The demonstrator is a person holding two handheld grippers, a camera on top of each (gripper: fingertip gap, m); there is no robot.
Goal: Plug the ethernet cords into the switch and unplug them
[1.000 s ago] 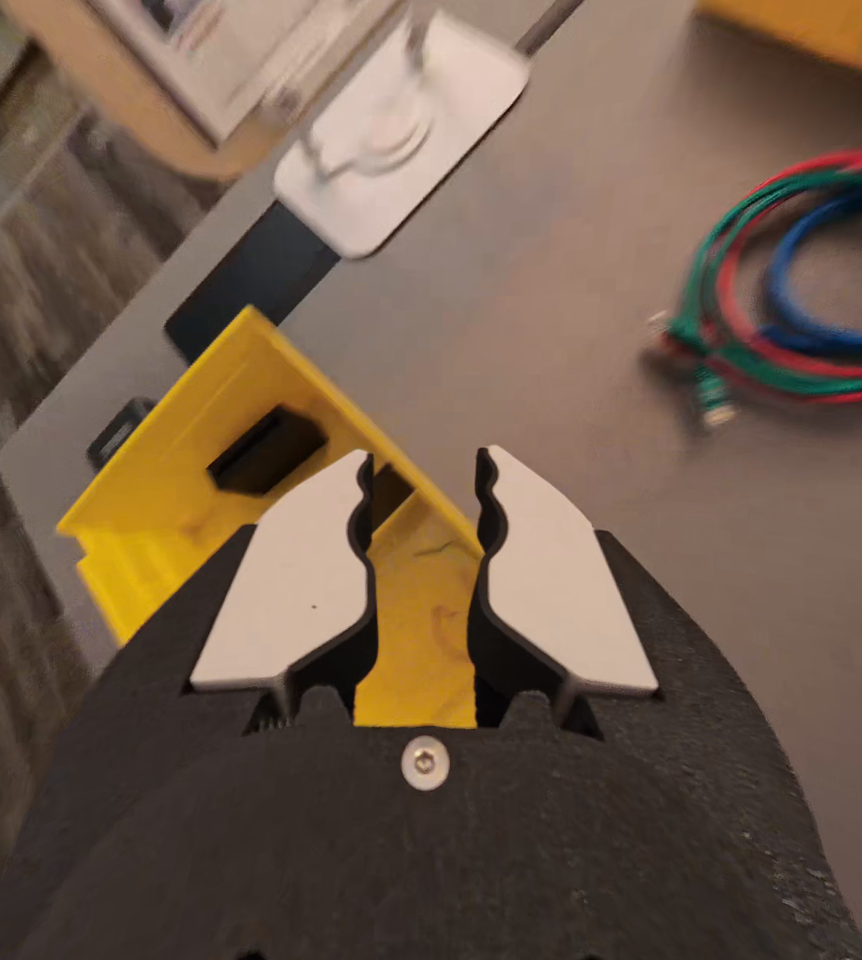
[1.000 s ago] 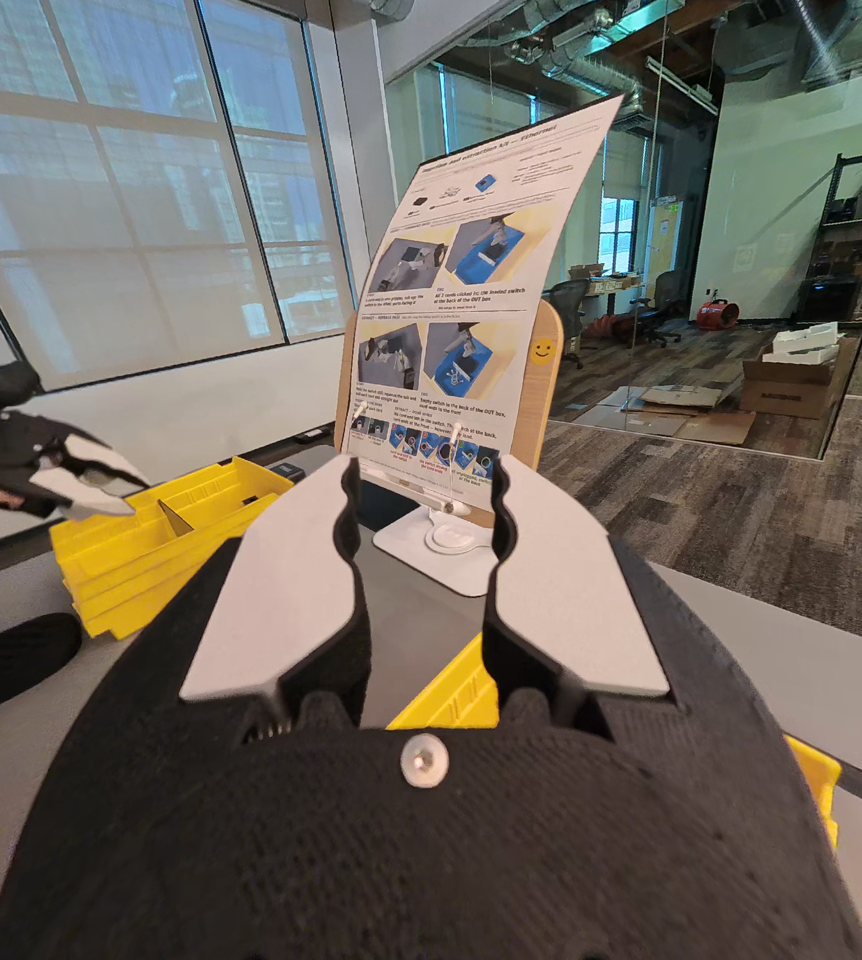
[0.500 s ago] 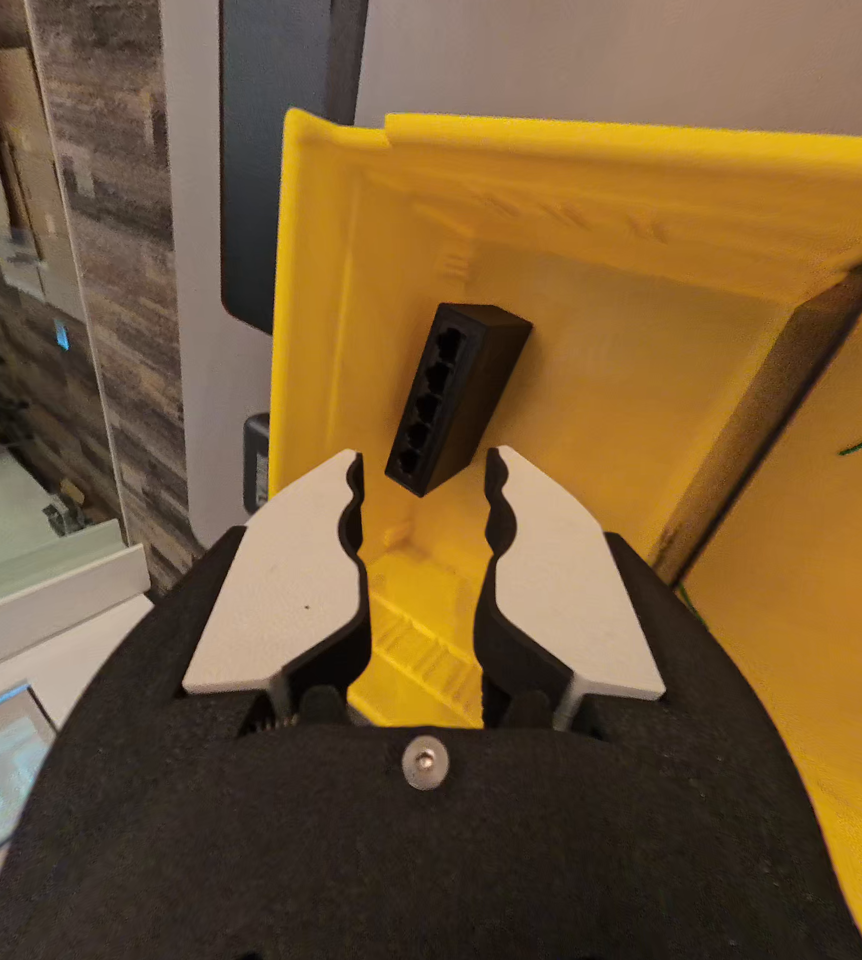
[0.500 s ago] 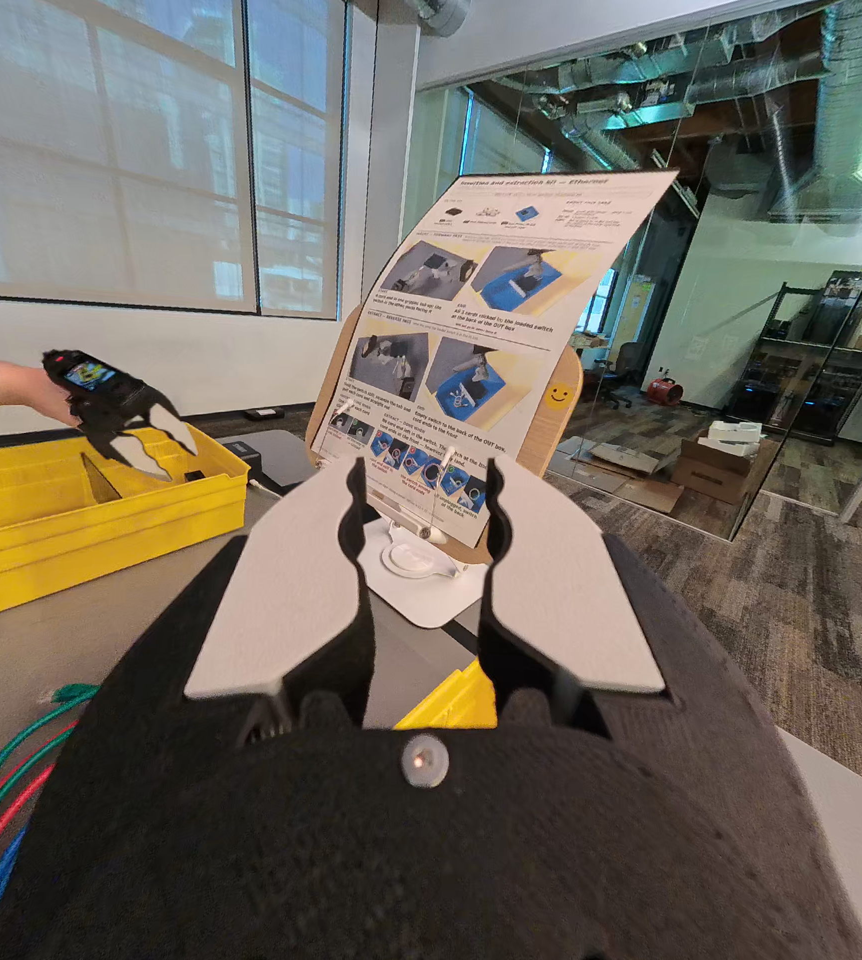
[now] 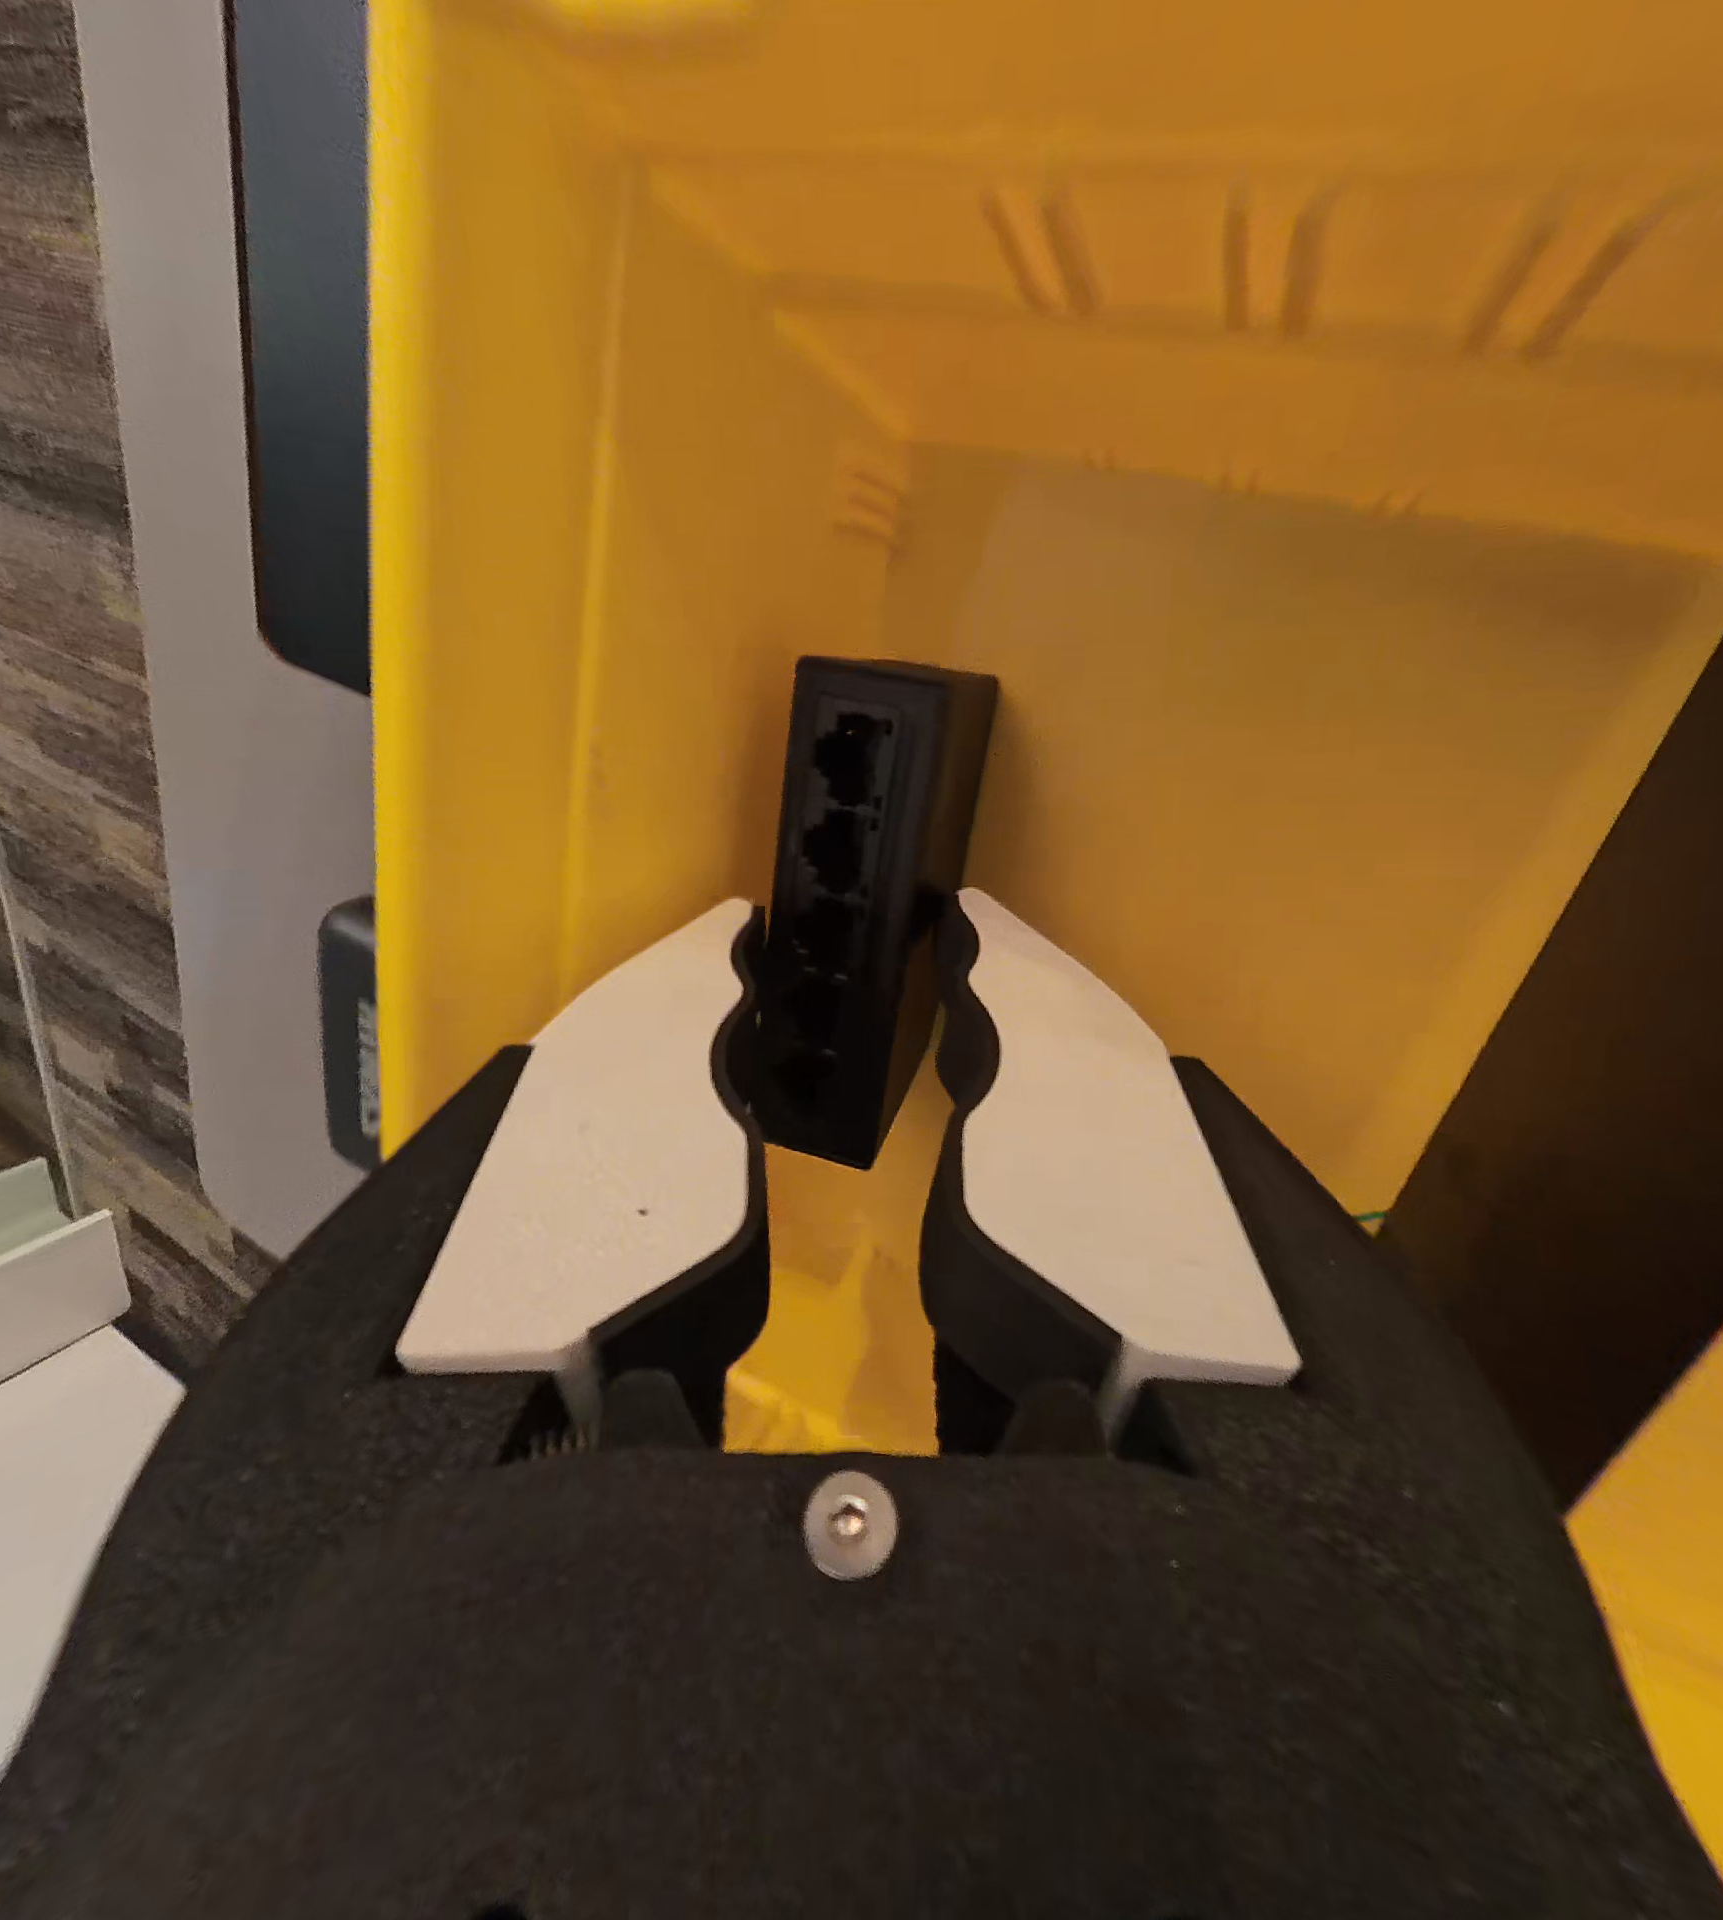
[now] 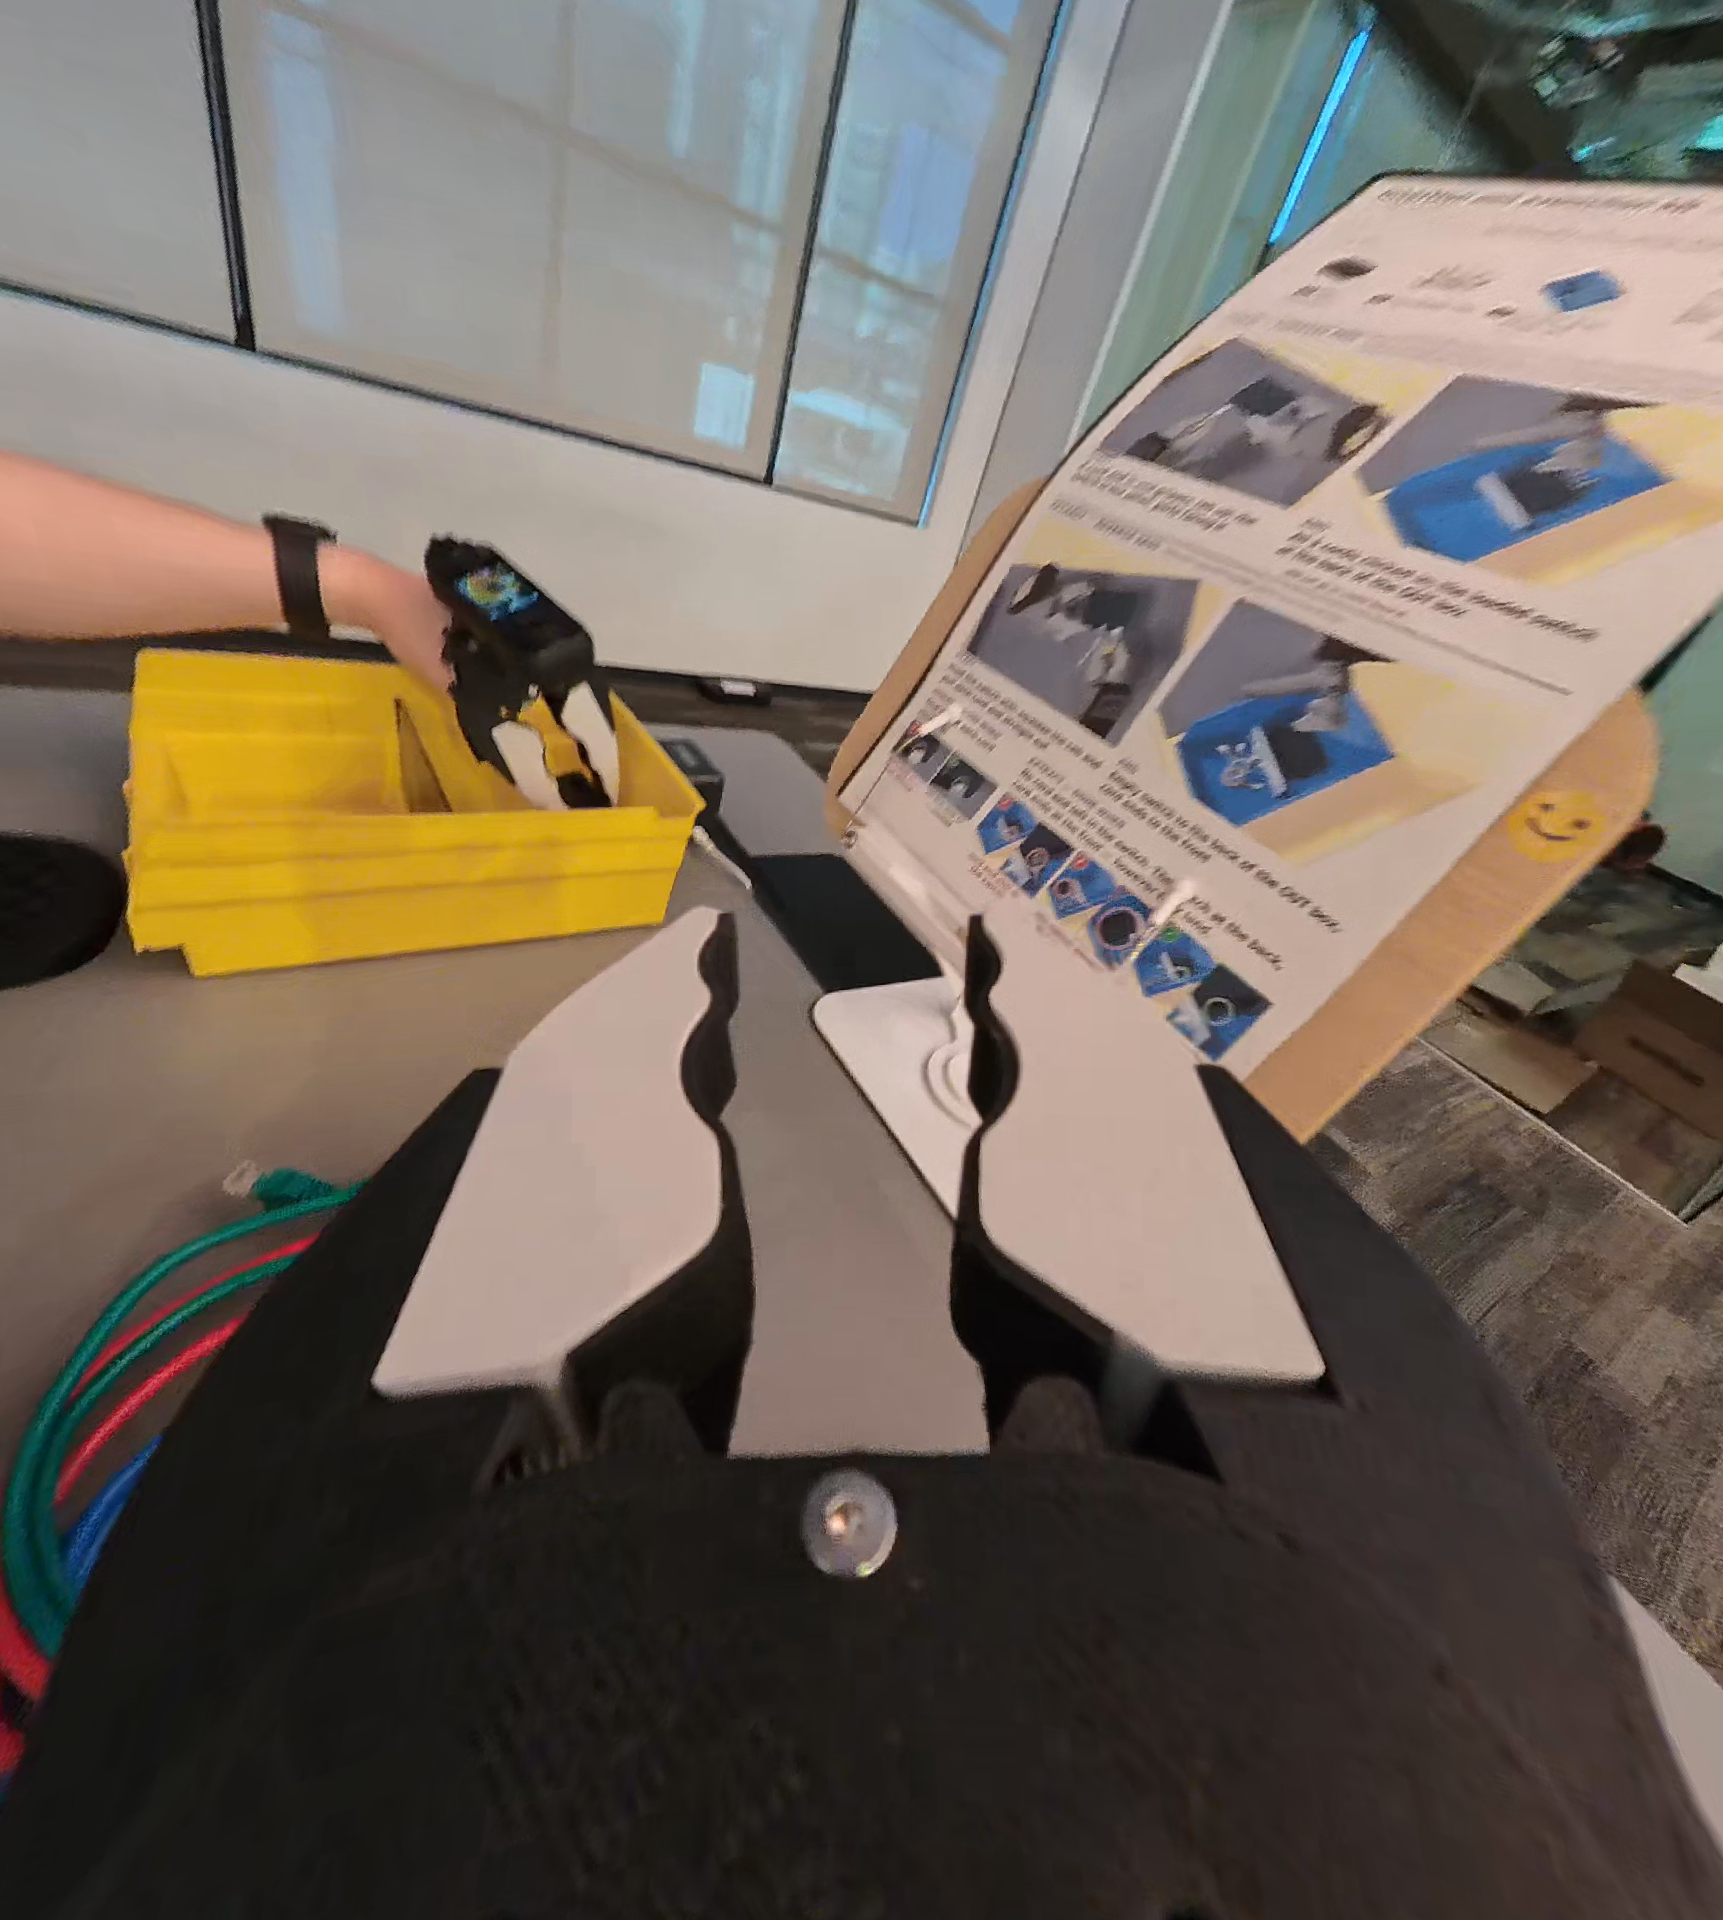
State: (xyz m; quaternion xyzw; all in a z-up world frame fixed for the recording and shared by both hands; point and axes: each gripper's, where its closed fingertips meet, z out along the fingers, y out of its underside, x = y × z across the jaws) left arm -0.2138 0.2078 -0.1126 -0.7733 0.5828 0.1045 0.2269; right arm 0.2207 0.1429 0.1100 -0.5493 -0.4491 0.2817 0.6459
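Observation:
A black ethernet switch with a row of several empty ports lies in a yellow bin. My left gripper is open, reaching down into the bin, with its jaws on either side of the switch's near end, close to its sides. It also shows in the right wrist view, held by a hand. My right gripper is open and empty above the grey table. Coiled green, red and blue ethernet cords lie on the table at its lower left, with a green plug pointing out.
A black divider splits the bin. An instruction sheet on a wooden board stands on a white base ahead of the right gripper. A black pad lies by the base. The table edge drops to the floor on the right. My right fingertips sit around 50 cm from my left ones. Left tips and right tips are each some 30 cm from the green plug.
My left gripper swung from the table down into the bin, moved onto the switch and narrowed slightly around it. My right gripper tilted down and left toward the table and cords.

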